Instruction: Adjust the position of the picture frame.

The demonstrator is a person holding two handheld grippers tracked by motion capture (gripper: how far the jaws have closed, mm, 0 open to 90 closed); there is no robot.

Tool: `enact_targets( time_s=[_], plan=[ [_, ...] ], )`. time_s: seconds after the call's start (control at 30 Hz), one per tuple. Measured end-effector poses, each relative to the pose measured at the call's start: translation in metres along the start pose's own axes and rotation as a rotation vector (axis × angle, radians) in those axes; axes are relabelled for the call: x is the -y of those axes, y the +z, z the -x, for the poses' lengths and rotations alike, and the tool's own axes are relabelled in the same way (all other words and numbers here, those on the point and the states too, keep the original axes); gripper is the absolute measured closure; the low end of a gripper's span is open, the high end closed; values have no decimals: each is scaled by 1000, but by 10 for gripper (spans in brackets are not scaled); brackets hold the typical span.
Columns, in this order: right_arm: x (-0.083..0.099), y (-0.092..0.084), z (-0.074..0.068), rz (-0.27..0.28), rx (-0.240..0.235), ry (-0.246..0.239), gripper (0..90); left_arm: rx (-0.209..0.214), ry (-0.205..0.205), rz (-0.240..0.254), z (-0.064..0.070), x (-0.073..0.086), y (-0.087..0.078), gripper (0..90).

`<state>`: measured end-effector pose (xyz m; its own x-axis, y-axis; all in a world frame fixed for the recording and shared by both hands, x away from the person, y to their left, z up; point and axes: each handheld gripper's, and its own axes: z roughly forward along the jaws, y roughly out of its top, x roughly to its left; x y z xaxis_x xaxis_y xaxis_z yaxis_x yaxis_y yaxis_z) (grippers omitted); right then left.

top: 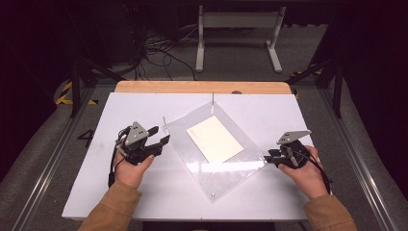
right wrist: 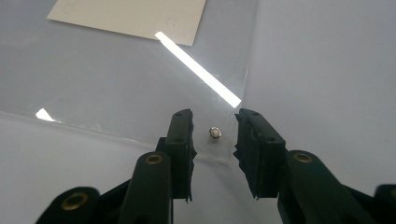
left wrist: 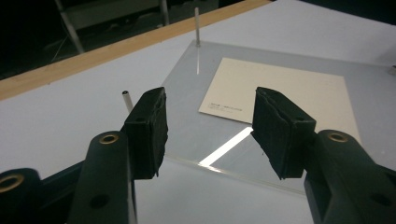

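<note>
We have the clear sheet point(top: 211, 159) flat mid-worktop, the card point(top: 214, 138) under it. Our right gripper point(right wrist: 215, 140), fingers apart, straddles the corner post point(right wrist: 215, 133) at the sheet's 3 o'clock corner; centre before closing. Our left gripper point(left wrist: 208, 133) waits open at 9 o'clock, empty.

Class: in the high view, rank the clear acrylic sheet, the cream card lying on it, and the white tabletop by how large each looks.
1. White tabletop, largest.
2. Clear acrylic sheet, smaller, lying on the tabletop.
3. Cream card, smallest, well inside the sheet's outline.
</note>
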<state>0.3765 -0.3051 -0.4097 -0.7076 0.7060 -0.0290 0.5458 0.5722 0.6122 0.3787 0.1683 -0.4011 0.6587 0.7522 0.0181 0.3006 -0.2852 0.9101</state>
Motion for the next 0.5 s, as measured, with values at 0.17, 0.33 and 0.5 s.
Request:
enact_targets(
  time_s=[0.17,0.33,0.5],
  plan=[
    [-1,7,0,-25,-14,-4,656,14,-1,2,2,3,-6,443],
    [-2,14,1,-43,-21,-13,665,15,-17,-5,1,9,-9,438],
    [-3,22,4,-70,-20,-18,699,12,-20,-9,0,11,-10,435]
  ],
)
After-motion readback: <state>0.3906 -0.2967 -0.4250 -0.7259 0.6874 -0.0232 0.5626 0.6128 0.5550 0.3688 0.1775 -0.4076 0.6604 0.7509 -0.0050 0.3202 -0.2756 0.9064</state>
